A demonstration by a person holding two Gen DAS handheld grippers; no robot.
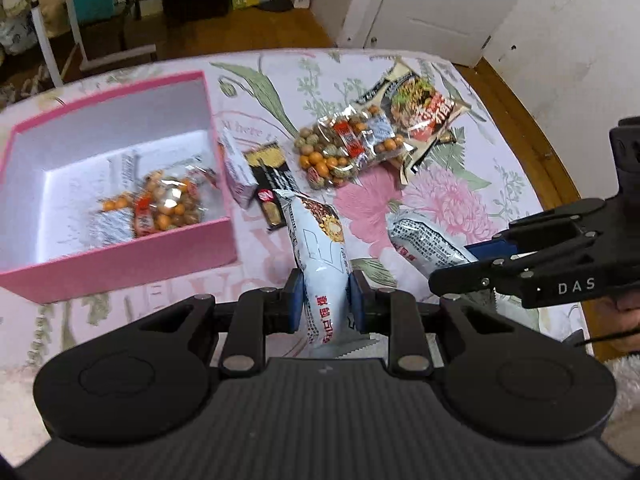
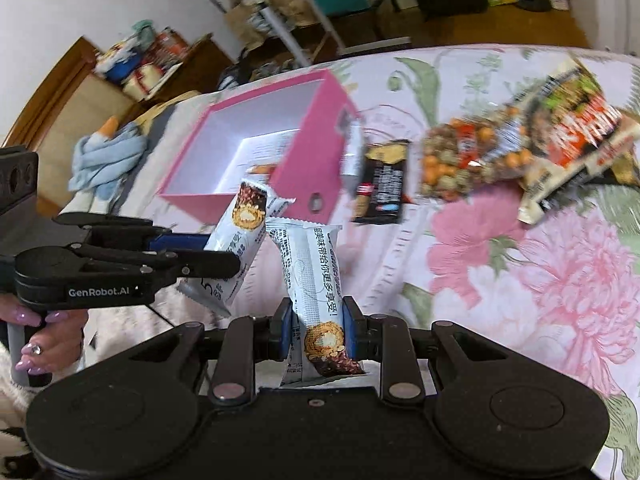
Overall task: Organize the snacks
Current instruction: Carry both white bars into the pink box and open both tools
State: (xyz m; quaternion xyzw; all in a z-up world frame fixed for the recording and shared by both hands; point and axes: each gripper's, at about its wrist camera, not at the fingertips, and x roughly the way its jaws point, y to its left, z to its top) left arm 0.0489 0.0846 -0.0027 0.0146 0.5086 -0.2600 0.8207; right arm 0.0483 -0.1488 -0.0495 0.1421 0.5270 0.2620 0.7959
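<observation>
Left gripper (image 1: 323, 300): fingers clamped on a white snack bar (image 1: 320, 248), bar running toward 12 o'clock. Right gripper (image 2: 316, 330): fingers pinch a second bar (image 2: 310, 272) likewise. Pink box (image 1: 120, 268) at 10 o'clock on the flowered cloth (image 1: 440, 200).

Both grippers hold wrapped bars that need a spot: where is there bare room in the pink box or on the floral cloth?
The pink cardboard box is bare along its left and far sides; a clear bag of nuts fills its near right. On the floral cloth, the pink-flower patch is free. Beside the box's right wall it is crowded.
</observation>
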